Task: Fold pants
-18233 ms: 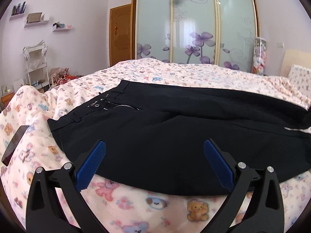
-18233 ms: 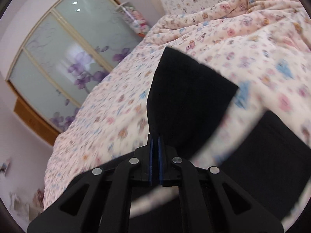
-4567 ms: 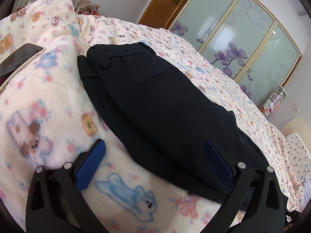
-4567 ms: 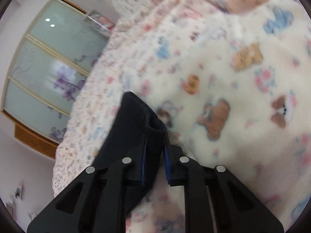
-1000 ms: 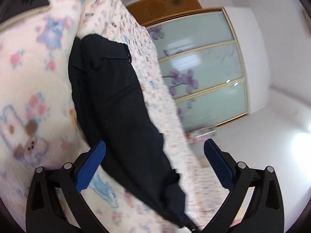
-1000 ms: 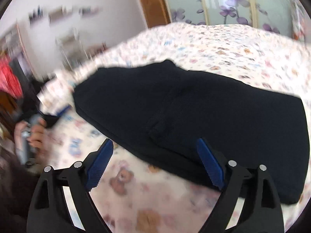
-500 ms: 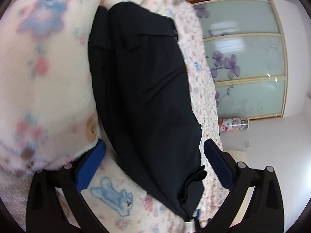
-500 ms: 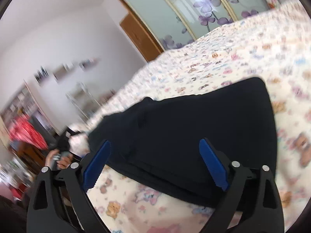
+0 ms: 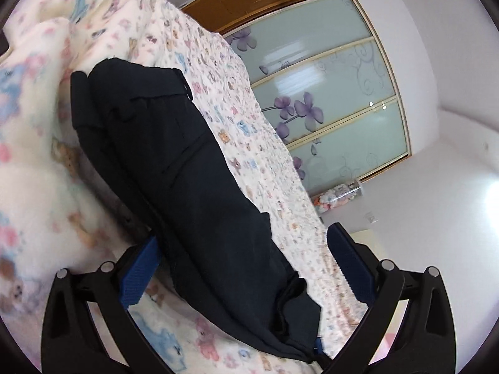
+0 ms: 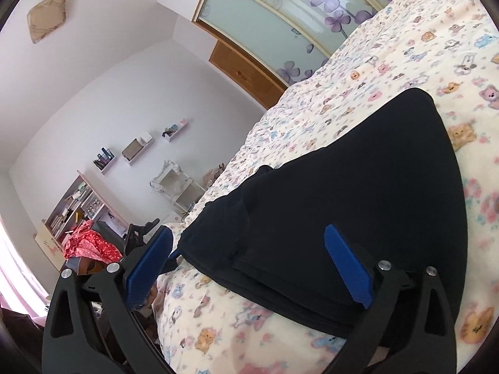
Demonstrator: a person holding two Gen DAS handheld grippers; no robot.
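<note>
Both tools now stand empty over the bed (image 10: 421,31). Four or five seconds back our right tool (image 10: 249,268) was pinched on a bunched end of the pants (image 10: 358,193); now its jaws are opening, spread nearly as wide as they go, with nothing between the pads. It has swung round and looks across the bundle toward the shelves (image 10: 137,148) at 9 o'clock. Our left tool (image 9: 240,268) is released as before, its pads apart on either side of the cloth without pressing it, though it has rolled since a second ago.

The pants lie on the bed as a compact dark stack, layers showing along the near edge at 6 o'clock in the right view. In the left view the pants (image 9: 187,171) run from 11 o'clock down to 5 o'clock, a loose lump at the lower end.

We judge the main fold done and let go; what remains is likely tidying that lower end.
</note>
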